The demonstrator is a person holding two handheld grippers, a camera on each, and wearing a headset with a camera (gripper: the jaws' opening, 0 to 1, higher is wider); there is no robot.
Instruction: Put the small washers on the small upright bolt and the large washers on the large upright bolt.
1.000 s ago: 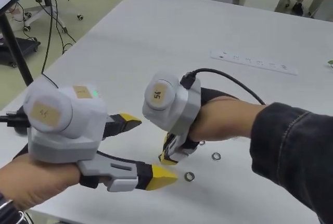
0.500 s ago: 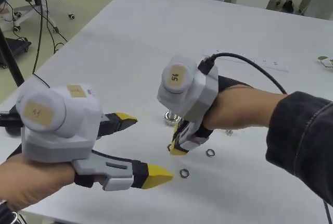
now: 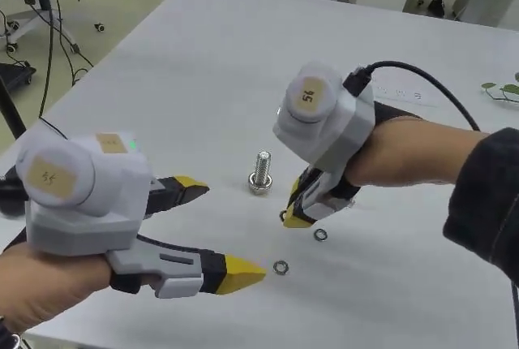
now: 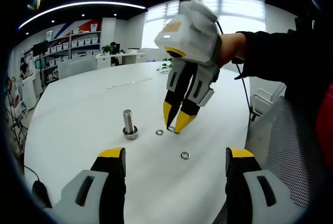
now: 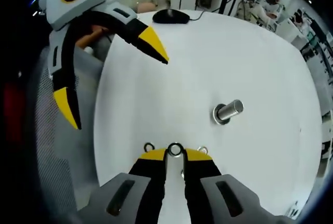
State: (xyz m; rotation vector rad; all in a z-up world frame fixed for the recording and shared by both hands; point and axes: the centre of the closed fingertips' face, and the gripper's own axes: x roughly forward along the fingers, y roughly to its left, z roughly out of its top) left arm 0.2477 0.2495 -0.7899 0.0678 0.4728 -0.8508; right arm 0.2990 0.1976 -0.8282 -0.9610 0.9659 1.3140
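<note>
One upright steel bolt (image 3: 260, 172) stands mid-table, with a ring at its base. My right gripper (image 3: 295, 220) is just right of it, tips down at the table, shut on a small washer (image 5: 175, 149) that sits between the yellow tips. Two loose washers lie close by, one (image 3: 320, 235) beside the right tips and one (image 3: 280, 267) nearer me. My left gripper (image 3: 217, 230) hovers open at the lower left, nothing between its jaws. In the left gripper view the bolt (image 4: 129, 125) stands left of the right gripper (image 4: 174, 126).
The white table (image 3: 203, 81) stretches far beyond the bolt. A black cable (image 3: 422, 77) runs from the right gripper. A white power strip (image 3: 405, 92) lies at the back right, and green leaves (image 3: 504, 89) at the right edge.
The head camera has shifted. The right gripper has moved a little away from me relative to the loose washers, and the bolt it hid a second ago now shows. The left gripper stays open.
</note>
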